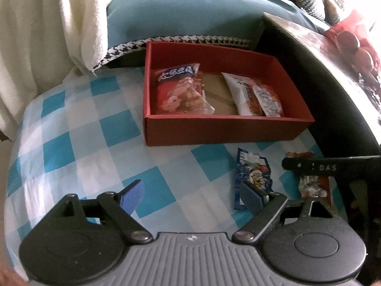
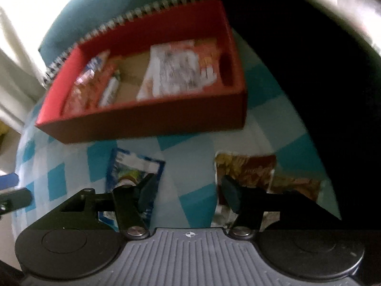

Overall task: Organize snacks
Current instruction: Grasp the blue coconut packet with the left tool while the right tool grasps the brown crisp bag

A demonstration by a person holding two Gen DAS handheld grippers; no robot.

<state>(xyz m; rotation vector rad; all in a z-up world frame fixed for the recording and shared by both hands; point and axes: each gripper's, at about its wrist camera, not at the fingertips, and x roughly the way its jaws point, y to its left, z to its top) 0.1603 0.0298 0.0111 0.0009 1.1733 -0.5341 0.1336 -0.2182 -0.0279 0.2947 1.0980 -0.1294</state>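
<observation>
We hold the left hand-held gripper (image 1: 193,199) spread and empty above the blue-checked cloth (image 1: 71,124). The right hand-held gripper (image 2: 188,191) is likewise parted, grasping nothing. The red box (image 1: 221,131) holds a red snack packet (image 1: 178,90) and a white packet (image 1: 243,93). A blue packet (image 1: 253,171) and a brown packet (image 2: 252,169) lie on the cloth before the box.

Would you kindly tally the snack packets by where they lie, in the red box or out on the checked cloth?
In the red box: 2, a red packet and a white-and-orange packet.
On the checked cloth: 2, a blue packet and a brown-and-gold packet.
Total: 4
</observation>
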